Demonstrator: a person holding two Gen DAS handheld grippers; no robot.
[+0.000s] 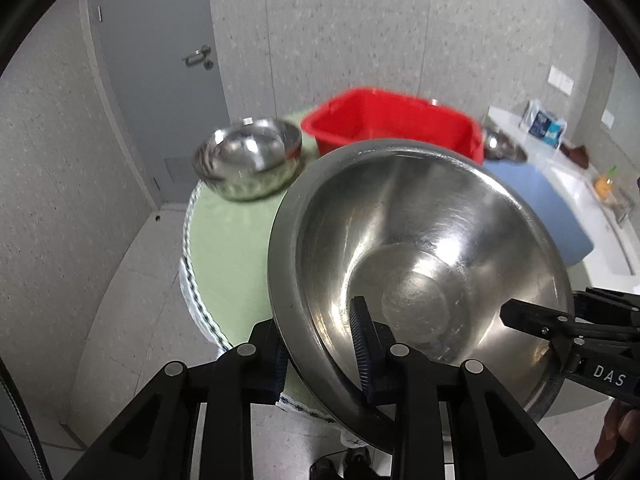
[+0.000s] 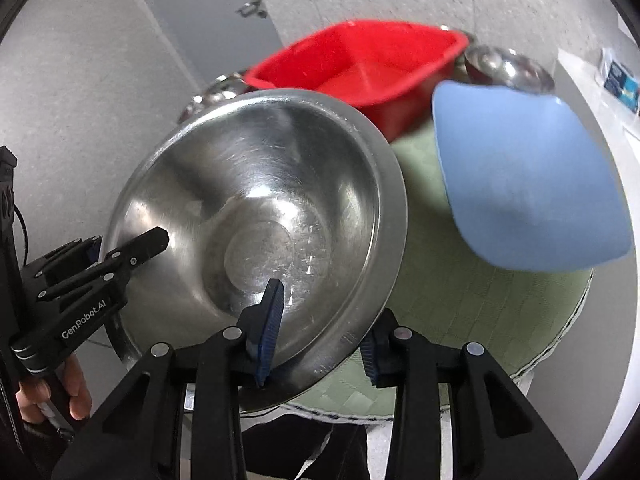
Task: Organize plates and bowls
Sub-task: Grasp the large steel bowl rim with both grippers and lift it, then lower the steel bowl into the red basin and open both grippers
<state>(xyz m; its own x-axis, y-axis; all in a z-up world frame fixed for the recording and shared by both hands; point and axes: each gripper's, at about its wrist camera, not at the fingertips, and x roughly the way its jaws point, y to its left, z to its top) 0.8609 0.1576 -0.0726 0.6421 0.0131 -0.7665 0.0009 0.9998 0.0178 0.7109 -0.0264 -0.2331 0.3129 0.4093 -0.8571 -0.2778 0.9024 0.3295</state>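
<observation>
While both hand-held grippers, left [image 1: 320,344] and right [image 2: 320,336], are clamping opposite rims of the large stainless steel bowl [image 1: 420,264], it is hanging tilted above the green-covered round worktop [image 1: 232,240]. Stacking is looking unfinished: a smaller steel bowl [image 1: 248,158], another shiny steel bowl [image 2: 508,68], a red plastic tub [image 1: 392,124] and a blue plate [image 2: 528,184] are sitting separately.

Tub [image 1: 390,124] behind bowl [image 1: 420,248]; plate [image 2: 524,184] right.

A red tub [image 1: 390,122] stands on the green-clothed round table [image 1: 228,240], before a grey door [image 1: 160,80].
</observation>
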